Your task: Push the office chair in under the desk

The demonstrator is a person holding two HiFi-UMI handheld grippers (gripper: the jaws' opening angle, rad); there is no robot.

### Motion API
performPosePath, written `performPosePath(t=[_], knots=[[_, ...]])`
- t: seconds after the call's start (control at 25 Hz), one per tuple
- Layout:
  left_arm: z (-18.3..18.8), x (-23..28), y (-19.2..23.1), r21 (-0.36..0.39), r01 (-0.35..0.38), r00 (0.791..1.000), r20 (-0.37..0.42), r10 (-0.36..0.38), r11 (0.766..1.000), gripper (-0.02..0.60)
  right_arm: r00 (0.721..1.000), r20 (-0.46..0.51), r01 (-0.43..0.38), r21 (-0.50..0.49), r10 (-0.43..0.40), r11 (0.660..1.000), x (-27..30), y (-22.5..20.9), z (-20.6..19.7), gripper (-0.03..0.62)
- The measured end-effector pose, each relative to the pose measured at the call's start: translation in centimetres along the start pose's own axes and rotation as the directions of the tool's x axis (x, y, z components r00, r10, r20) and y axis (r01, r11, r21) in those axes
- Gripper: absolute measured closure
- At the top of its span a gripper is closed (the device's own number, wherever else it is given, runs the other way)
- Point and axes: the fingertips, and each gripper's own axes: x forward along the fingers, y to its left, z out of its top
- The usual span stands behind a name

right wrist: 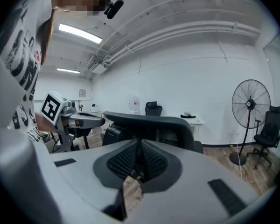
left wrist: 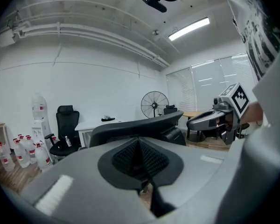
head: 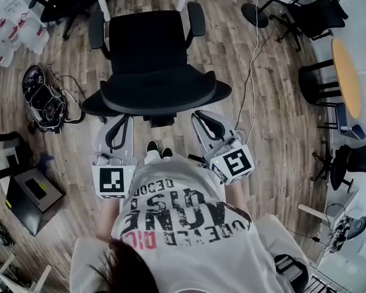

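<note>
The fingers of the left gripper [left wrist: 139,143] are pressed together with nothing between them. The fingers of the right gripper [right wrist: 139,143] are the same, shut on each other and empty. Both grippers point almost level at the back of the office chair [head: 149,47]. Its curved backrest [left wrist: 130,125] crosses the middle of each gripper view just past the fingertips; whether the tips touch it cannot be told.

In the head view the two grippers sit side by side at the lower middle of the frame. The left one is below the left end of the backrest and the right one below its right end. Each has its marker cube toward the person [head: 183,224], who stands right behind the chair.

The chair fills the upper middle of that view, its seat in full sight on the wood floor [head: 274,121]. The seat's front edge is near two white legs at the top edge. The white table [left wrist: 94,125] shows beyond the backrest in both gripper views.

Farther out, a standing fan [right wrist: 250,101] is at the right of the right gripper view. Water bottles [left wrist: 18,153] stand at the lower left of the left gripper view, with a second black chair [left wrist: 65,125] near them. A round wooden table [head: 346,75] is at the right edge of the head view, and a cable [head: 250,78] trails over the floor.
</note>
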Motion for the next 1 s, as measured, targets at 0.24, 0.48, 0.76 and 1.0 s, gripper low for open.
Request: performPosePath(t=[0.24,0.48,0.76,1.0], knots=[[-1.1,0.2,1.0,0.007,0.021,1.000,-0.020,-0.021,1.000,0.569,0.999,-0.037,0.034,-0.042,-0.035,0.999,0.8,0.0,-0.9,0.563],[-1.8,0.1,1.0,0.036,0.007,0.998,-0.062,-0.005,0.999,0.569,0.999,-0.048,0.014,-0.065,-0.017,0.998,1.3,-0.5,-1.2,0.563],[-1.8,0.3,0.8,0.052,-0.018,0.994,-0.106,0.024,0.998,0.569,0.996,-0.087,-0.034,-0.067,0.028,0.997,1.8,-1.1,-1.6,0.563],[-2.5,0.7,0.7,0.102,-0.007,0.992,-0.127,0.020,0.995,0.569,0.995,-0.099,-0.031,-0.072,0.023,0.997,1.9,-1.6,-2.2,0.563]])
